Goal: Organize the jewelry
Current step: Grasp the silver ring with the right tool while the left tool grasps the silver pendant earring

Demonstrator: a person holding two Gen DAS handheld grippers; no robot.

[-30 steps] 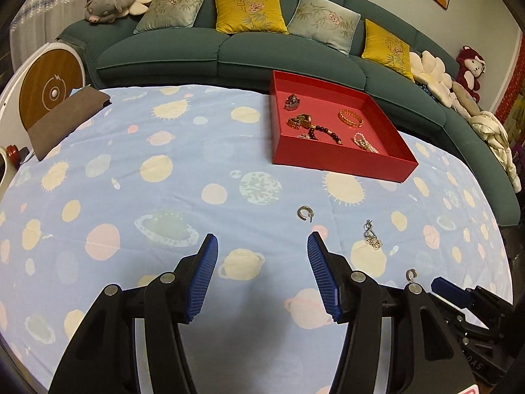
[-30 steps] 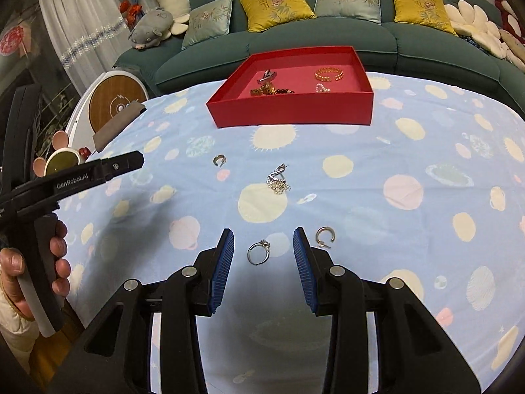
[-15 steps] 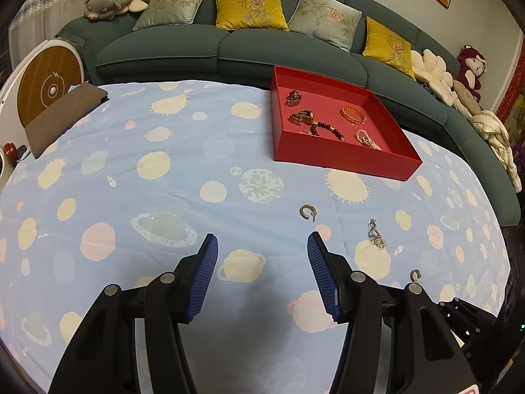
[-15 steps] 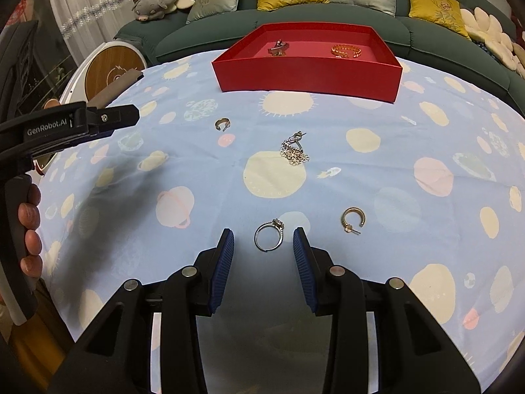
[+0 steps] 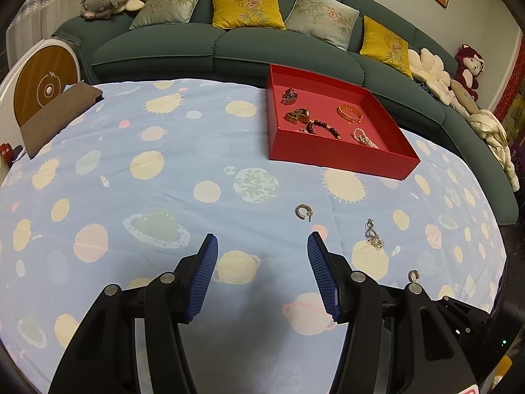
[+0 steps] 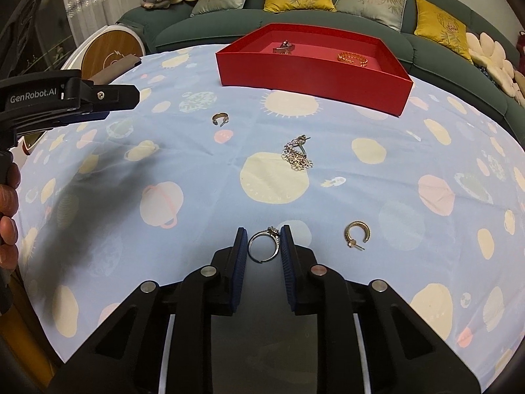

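Right gripper (image 6: 262, 241) narrowed around the solitaire ring (image 6: 263, 244), pads at or just off the band on both sides; ring lies flat on the planet-print cloth (image 6: 164, 151). Contact not certain, so a firm hold can't be confirmed

To do it well: pinch the band across its width, stone clear of the pads, lift straight, then carry to the red tray (image 6: 315, 78)

Ring: thin silver band, small raised stone at the far edge

Left gripper (image 5: 261, 264) wide open, empty, near a gold hoop earring (image 5: 302, 211)
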